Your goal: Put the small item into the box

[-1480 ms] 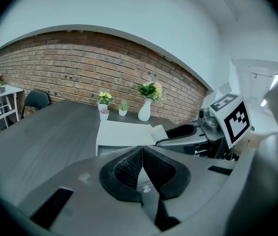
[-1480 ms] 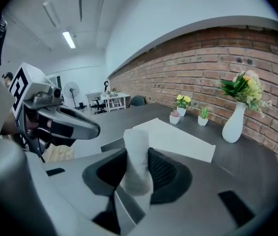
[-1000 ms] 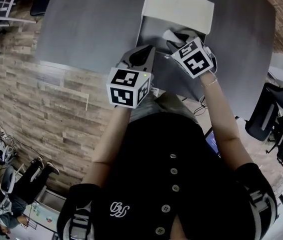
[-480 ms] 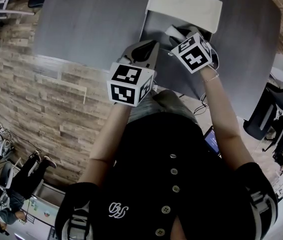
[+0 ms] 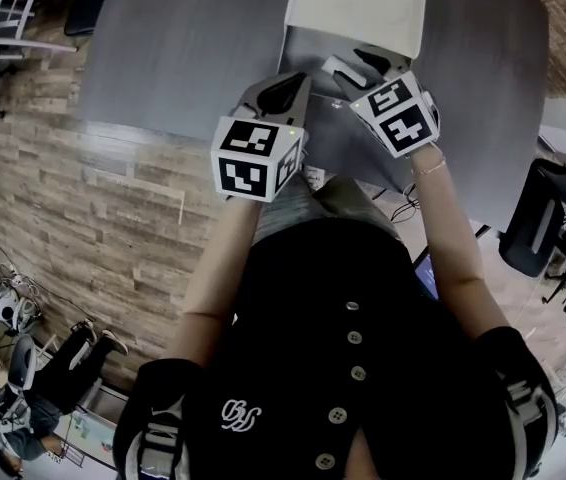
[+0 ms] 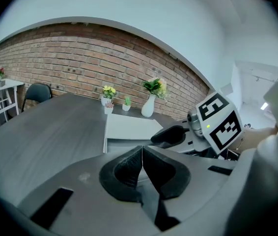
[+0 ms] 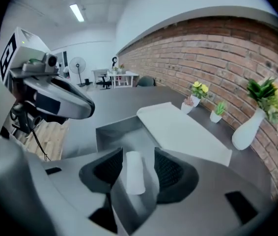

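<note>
The open box [image 5: 308,53] stands on the grey table, its white lid [image 5: 358,8] folded back on the far side. My right gripper [image 5: 358,65] hangs over the box's inside. In the right gripper view its jaws stand open, and a small white cylinder [image 7: 134,173] lies between them, touching neither pad, seemingly on the box's floor [image 7: 122,136]. My left gripper [image 5: 298,78] is shut with nothing in it, at the box's near left corner. In the left gripper view its pads [image 6: 129,168] meet, and beyond them are the lid [image 6: 129,127] and the right gripper's finger [image 6: 171,135].
A white vase [image 7: 249,127] and small potted plants [image 7: 198,100] stand along the table's far edge by the brick wall; the vase [image 6: 149,106] also shows in the left gripper view. A dark chair [image 6: 36,92] is at the table's far left. The table's near edge [image 5: 163,133] runs under my left hand.
The right gripper has drawn back a little toward the person while staying over the box. The left gripper has hardly moved.
</note>
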`<action>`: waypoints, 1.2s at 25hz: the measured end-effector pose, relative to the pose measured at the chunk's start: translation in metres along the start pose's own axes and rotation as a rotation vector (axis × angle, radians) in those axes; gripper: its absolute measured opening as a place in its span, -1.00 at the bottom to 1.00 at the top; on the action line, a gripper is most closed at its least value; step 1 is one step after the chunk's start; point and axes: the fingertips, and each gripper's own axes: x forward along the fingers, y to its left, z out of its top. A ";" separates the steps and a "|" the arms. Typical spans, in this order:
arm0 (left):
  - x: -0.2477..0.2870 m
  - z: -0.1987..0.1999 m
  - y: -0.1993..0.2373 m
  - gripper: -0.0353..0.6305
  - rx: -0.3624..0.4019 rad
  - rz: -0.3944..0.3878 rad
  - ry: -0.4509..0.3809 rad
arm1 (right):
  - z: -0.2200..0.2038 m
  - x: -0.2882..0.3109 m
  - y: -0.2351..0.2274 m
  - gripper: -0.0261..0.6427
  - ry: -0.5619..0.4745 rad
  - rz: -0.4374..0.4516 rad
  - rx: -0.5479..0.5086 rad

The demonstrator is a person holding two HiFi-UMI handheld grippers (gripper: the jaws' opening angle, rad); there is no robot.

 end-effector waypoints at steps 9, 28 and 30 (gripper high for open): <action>-0.014 0.045 -0.027 -0.85 0.110 -0.041 -0.078 | 0.046 -0.078 -0.006 -0.37 -0.339 -0.036 0.255; -0.026 0.062 -0.075 -0.85 0.204 -0.120 -0.114 | 0.055 -0.147 0.017 -0.92 -0.638 -0.050 0.411; -0.024 0.058 -0.075 -0.85 0.209 -0.116 -0.098 | 0.051 -0.144 0.016 -0.92 -0.639 -0.065 0.430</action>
